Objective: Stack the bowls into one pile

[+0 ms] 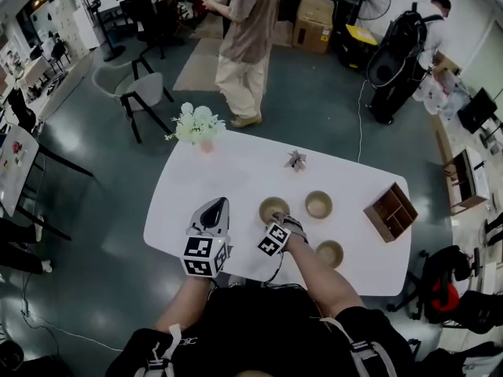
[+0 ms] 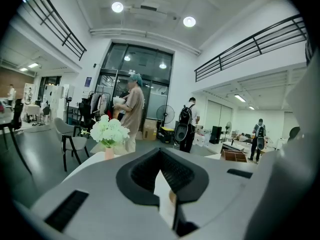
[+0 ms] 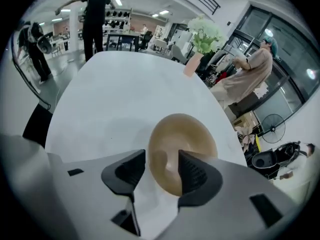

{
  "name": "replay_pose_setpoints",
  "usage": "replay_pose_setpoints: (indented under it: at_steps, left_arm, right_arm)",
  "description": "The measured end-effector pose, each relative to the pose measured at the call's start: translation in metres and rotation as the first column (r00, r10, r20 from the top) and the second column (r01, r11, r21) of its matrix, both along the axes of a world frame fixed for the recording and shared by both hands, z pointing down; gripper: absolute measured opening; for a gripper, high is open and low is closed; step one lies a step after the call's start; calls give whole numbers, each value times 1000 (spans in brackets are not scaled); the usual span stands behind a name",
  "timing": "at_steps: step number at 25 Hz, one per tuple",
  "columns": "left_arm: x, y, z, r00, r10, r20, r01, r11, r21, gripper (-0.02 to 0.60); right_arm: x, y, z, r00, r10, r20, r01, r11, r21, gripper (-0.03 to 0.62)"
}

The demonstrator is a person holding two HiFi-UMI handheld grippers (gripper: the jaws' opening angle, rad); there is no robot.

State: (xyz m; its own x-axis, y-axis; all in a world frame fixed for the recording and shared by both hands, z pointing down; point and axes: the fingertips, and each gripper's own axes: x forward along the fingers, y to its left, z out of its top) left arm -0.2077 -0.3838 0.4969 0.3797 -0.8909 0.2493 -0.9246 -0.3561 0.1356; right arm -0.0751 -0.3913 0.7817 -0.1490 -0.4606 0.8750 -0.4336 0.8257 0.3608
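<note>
Your right gripper (image 3: 162, 160): jaws spread, straddling near rim of tan bowl (image 3: 186, 131), one inside. Left gripper (image 2: 160, 154): jaws pressed together.

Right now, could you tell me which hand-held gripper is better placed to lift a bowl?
Right. The right hand-held gripper is open astride the rim of a bowl; the left hand-held gripper is shut.
</note>
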Motion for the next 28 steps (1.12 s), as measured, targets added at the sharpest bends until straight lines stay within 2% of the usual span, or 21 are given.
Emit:
replay_pose_setpoints:
  at_steps: [2, 5, 14, 22, 28]
  left_arm:
    - [-3, 0, 0, 1000, -5, 2, 5, 1000, 0, 11]
    - [-6, -2, -1, 1000, -6, 4, 6, 1000, 1, 11]
    - [10, -6, -2, 999, 38, -11, -38, 999, 3, 11]
    - [49, -12, -10, 992, 129, -13, -129, 991, 19, 11]
    - [87, -16, -7, 980, 200, -9, -200, 980, 19, 11]
  right_arm:
    - [0, -1, 5, 999, -21, -31, 21, 1000, 2, 177]
    - [-4, -4, 1, 999, -40, -36, 40, 999, 6, 129]
    - [1, -11, -41, 999, -33, -20, 36, 992, 121, 101]
    - [51, -29, -92, 997, 71, 0, -69, 967, 246, 83]
    - [116, -38, -98, 980, 200, -4, -192, 945, 265, 80]
